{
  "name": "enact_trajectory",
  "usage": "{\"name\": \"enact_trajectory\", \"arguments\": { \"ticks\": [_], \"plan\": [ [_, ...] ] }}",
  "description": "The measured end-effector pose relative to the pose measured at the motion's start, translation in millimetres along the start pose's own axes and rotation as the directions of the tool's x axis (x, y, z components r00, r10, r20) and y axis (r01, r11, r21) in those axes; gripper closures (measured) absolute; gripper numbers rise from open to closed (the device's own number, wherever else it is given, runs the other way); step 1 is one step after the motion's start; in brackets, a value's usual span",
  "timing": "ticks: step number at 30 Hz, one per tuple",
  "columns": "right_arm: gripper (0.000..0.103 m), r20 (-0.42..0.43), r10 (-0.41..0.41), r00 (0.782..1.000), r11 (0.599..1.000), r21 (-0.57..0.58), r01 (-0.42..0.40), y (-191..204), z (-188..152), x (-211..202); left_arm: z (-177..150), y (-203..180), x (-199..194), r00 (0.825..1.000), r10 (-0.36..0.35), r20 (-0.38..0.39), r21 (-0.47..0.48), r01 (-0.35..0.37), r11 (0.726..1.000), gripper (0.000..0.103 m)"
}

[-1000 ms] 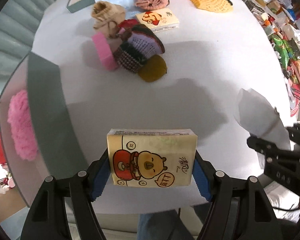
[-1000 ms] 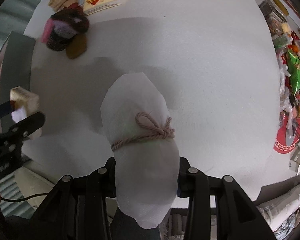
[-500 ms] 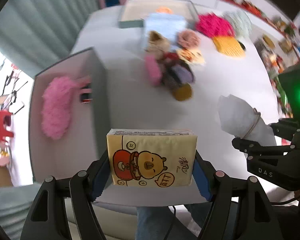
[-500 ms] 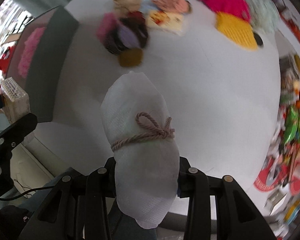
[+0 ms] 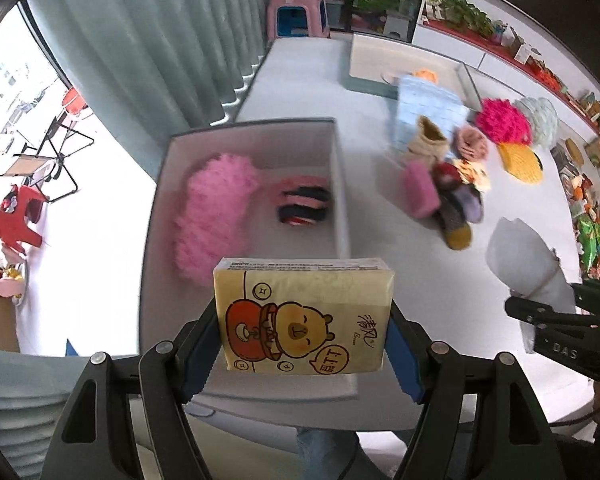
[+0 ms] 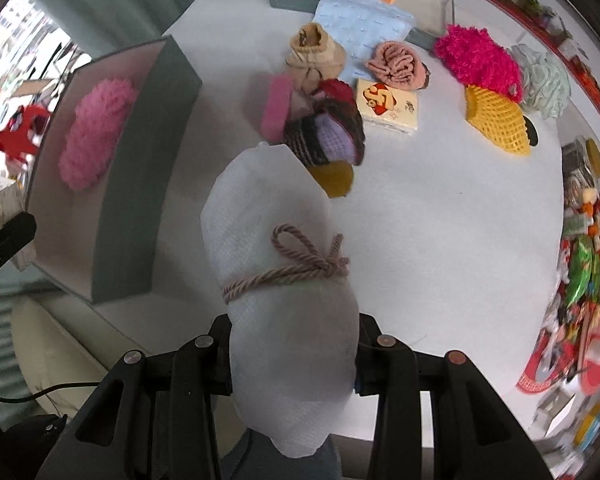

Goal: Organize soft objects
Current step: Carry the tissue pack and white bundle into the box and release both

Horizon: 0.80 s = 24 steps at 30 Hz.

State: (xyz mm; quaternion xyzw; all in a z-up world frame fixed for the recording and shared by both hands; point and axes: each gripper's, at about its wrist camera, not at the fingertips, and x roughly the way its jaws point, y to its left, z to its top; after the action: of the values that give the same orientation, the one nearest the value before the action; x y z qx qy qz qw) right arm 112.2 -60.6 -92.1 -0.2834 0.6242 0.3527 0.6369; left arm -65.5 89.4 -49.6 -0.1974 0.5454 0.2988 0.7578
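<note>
Left gripper [image 5: 304, 354] clamps a yellow tissue pack [image 5: 303, 320] between its blue pads, above the near end of the grey box [image 5: 342, 184] holding a pink fluffy item [image 5: 212, 216]. Right gripper [image 6: 294, 354] grips a white cord-tied bundle [image 6: 280, 264] over the white table [image 6: 440, 220], beside that box.

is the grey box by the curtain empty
No, the grey box already holds a pink fluffy item and a dark red and black item on its white floor.
</note>
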Motion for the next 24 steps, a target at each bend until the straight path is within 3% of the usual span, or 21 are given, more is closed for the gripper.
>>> {"name": "enact_trajectory", "arguments": {
  "ticks": [11, 24],
  "plan": [
    [0.06, 0.041, -0.018, 0.999, 0.998, 0.054, 0.016, 58, 32, -10, 7, 72, 21, 1.0, 0.003, -0.017, -0.018, -0.003, 1.0, 0.028],
    [0.06, 0.067, 0.092, 0.994, 0.994, -0.071, -0.087, 160, 80, -17, 4, 110, 38, 0.999, 0.006, -0.046, -0.046, -0.008, 0.999, 0.028]
  ]
}}
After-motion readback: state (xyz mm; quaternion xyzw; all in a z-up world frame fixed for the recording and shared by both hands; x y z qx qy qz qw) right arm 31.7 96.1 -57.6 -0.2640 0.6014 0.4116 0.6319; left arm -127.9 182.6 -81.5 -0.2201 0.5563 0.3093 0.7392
